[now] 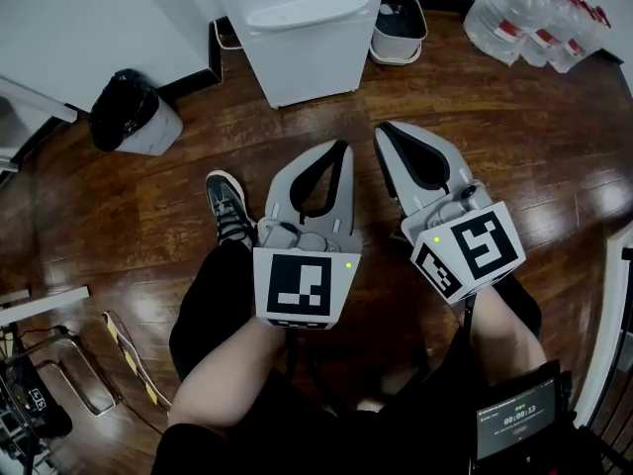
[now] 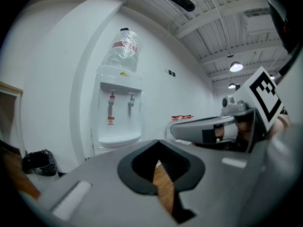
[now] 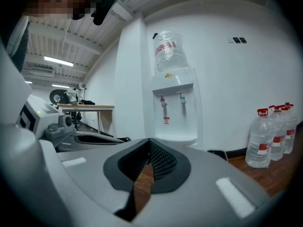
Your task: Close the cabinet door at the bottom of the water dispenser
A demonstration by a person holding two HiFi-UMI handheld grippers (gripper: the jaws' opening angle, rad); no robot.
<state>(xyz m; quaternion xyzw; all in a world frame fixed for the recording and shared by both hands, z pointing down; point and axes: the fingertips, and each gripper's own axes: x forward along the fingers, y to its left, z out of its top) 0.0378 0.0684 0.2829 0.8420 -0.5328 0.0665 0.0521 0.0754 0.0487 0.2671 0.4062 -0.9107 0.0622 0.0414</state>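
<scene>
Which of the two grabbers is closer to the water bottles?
Right. The right gripper is on the side of the water bottles; the left gripper sits beyond it, farther off.

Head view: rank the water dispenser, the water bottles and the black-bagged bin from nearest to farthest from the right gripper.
1. water dispenser, just ahead and left of the right gripper.
2. water bottles, in the far right corner.
3. black-bagged bin, far left by the wall.

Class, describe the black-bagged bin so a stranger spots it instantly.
Start at the white water dispenser by the wall. On the floor to its left stands a grey bin. Only it has a bulging black bag; the other bin is white.
</scene>
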